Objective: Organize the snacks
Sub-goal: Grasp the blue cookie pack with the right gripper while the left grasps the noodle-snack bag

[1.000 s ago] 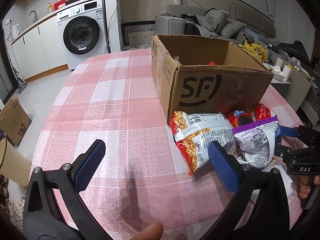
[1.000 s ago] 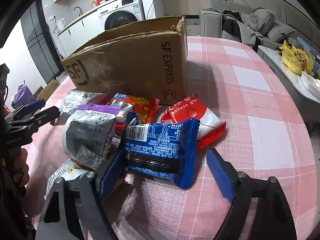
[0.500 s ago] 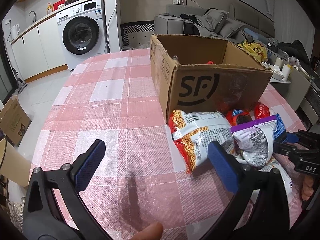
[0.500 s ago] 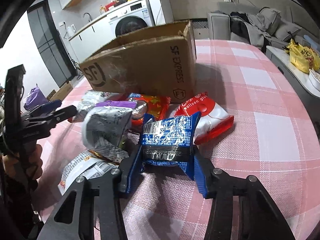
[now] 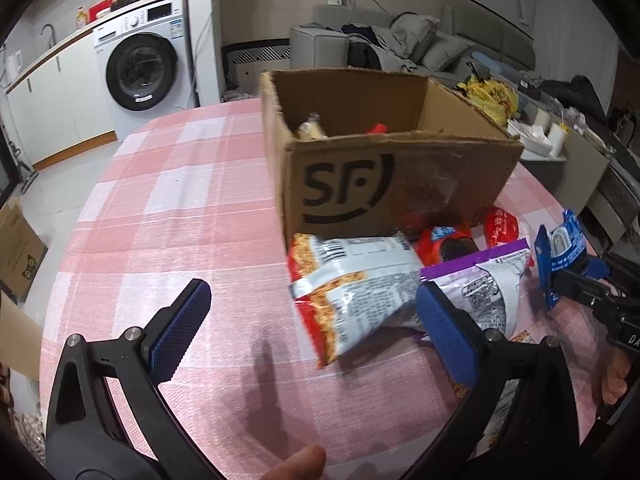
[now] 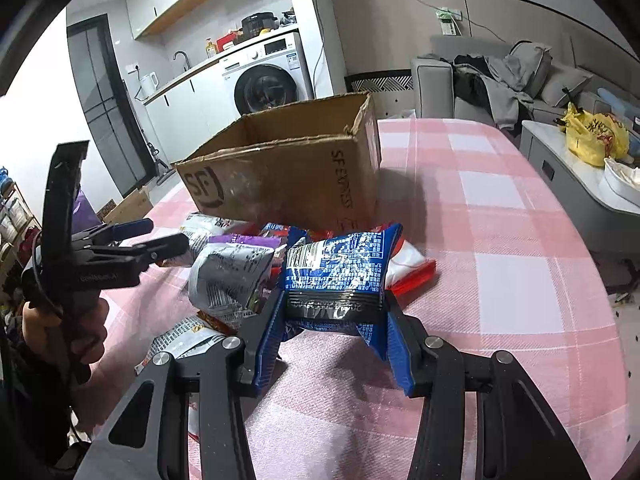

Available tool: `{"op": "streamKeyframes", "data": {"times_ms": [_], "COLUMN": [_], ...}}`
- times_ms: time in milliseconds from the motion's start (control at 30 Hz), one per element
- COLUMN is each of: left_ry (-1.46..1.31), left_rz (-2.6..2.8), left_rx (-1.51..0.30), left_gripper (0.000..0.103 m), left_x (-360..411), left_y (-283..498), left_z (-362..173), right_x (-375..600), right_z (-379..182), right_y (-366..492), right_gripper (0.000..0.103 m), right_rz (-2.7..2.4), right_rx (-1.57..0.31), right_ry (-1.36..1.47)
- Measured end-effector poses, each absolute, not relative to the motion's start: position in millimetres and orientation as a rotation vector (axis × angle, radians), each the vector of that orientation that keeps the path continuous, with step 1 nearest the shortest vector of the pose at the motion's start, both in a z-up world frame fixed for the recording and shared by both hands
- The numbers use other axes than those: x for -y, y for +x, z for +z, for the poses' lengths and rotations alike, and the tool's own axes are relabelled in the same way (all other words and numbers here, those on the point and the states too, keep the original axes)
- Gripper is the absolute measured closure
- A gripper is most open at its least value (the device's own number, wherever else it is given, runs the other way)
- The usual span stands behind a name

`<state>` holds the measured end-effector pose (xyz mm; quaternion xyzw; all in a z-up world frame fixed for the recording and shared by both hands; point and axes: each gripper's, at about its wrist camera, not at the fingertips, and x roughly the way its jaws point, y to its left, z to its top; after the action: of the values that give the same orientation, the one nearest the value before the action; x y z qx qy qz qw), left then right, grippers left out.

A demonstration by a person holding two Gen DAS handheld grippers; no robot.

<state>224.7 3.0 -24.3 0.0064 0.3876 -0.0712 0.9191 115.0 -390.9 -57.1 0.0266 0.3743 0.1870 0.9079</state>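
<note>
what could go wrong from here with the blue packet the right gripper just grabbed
1. The right gripper pinches the blue snack packet only along its lower end; the slick, puffy bag may slip out on the way to the cardboard box.
2. The box's near wall stands tall, so a low carry might catch its rim or nudge the box.
3. The open left gripper hovers close over the noodle bag, so the arms may bump.

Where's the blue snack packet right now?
The blue snack packet is clamped in the right gripper, lifted above the pink checked tablecloth, just in front of the SF cardboard box and right of the silver-and-purple bag.
</note>
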Motion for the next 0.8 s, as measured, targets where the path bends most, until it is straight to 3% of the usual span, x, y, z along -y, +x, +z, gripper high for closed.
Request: {"op": "streamKeyframes", "data": {"times_ms": [800], "left_ry": [0.007], "left_rz": [-0.194], "left_rx": [-0.919], "left_gripper": [0.002], "left_x": [2.1], "left_y": [259.6], "left_z": [-48.4], "right_x": [394.0], "right_z": [-60.2], "right_y": [121.1], "right_gripper": [0.056], "right_rz": [0.392], "right_rx": [-0.773], "right_ry": [0.068]}}
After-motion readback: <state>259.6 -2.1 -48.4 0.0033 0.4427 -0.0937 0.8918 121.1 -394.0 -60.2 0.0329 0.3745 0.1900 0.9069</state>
